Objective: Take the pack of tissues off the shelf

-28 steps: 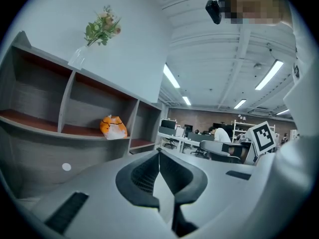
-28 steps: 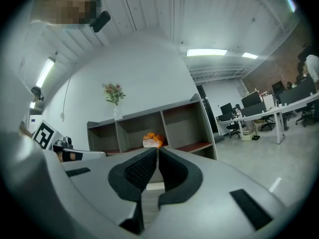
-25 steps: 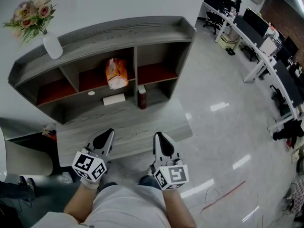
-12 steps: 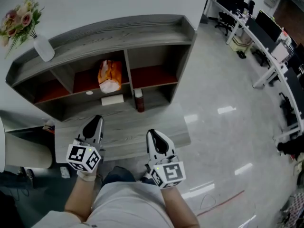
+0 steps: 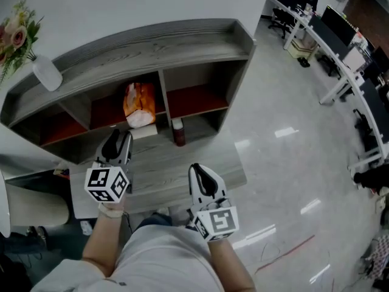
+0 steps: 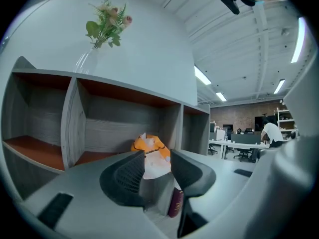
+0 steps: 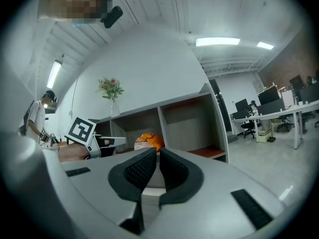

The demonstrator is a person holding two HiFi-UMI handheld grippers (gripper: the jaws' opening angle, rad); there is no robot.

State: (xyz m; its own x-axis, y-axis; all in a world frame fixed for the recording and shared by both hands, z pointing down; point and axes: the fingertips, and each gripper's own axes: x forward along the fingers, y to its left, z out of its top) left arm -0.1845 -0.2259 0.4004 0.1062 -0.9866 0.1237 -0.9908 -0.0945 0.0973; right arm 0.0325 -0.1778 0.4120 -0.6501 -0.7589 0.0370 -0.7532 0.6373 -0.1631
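The white pack of tissues (image 5: 146,131) lies flat on the lowest shelf level, in front of an orange bag (image 5: 137,101) (image 6: 149,146) in the middle compartment. My left gripper (image 5: 119,141) (image 6: 157,156) hovers just left of the pack; its jaws are opening and nothing is between them, with the orange bag showing through the gap. The pack's left end is partly hidden behind it. My right gripper (image 5: 199,171) (image 7: 156,156) hangs back over the desk's front edge, shut and empty.
A dark bottle (image 5: 178,132) (image 6: 175,203) stands right of the pack. On top of the grey shelf unit (image 5: 200,38) stands a vase (image 5: 47,75) of flowers. The desk top (image 5: 182,169) lies below; office desks (image 5: 340,53) stand far right, a white chair (image 5: 30,205) at left.
My left gripper has moved forward to the shelf beside the tissue pack, and its jaws have parted. The right gripper has stayed in place.
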